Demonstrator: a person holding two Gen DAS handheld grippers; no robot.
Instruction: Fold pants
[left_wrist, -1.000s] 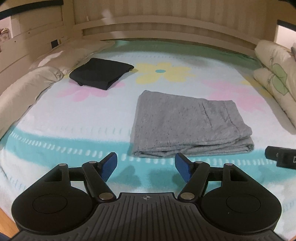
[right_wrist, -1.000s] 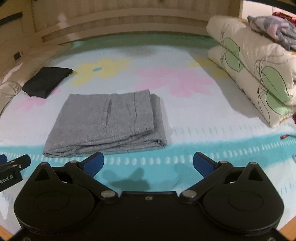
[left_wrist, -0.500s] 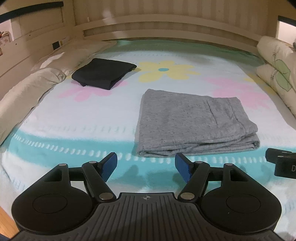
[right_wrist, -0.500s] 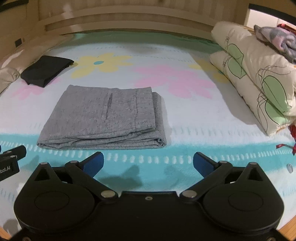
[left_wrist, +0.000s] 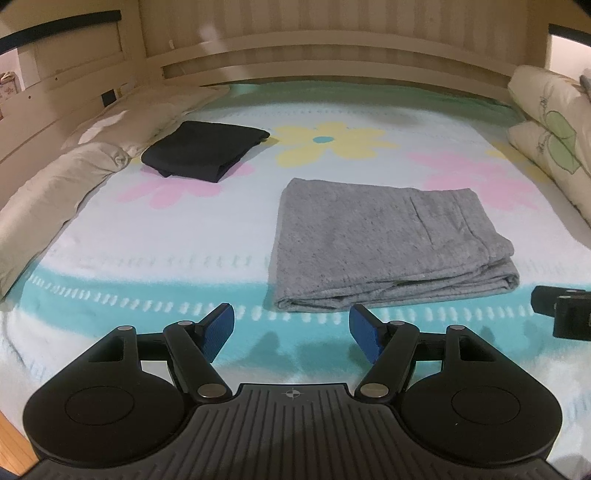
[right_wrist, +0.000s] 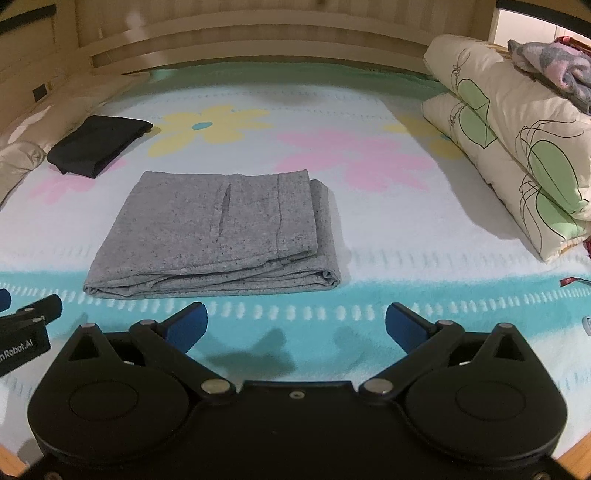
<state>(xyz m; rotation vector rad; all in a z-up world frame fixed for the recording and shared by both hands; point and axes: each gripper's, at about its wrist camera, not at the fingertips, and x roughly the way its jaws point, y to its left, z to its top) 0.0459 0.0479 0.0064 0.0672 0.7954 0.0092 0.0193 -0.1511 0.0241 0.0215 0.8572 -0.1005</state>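
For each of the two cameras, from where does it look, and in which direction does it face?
Left wrist view: sits on the left gripper, angled down across the bed; folded grey pants ahead to the right; its own open blue-padded fingers show, with the right gripper at the right edge.
Right wrist view: sits on the right gripper, facing likewise; pants ahead to the left, floral quilt on the right; own fingers open.
Shared: the pants, the folded black garment, the flowered blanket.

We note warm, dim indoor light; soft shadows on blanket (left_wrist: 110, 258) just ahead of gripper fingers; strong fisheye bending at edges; slight softness throughout.
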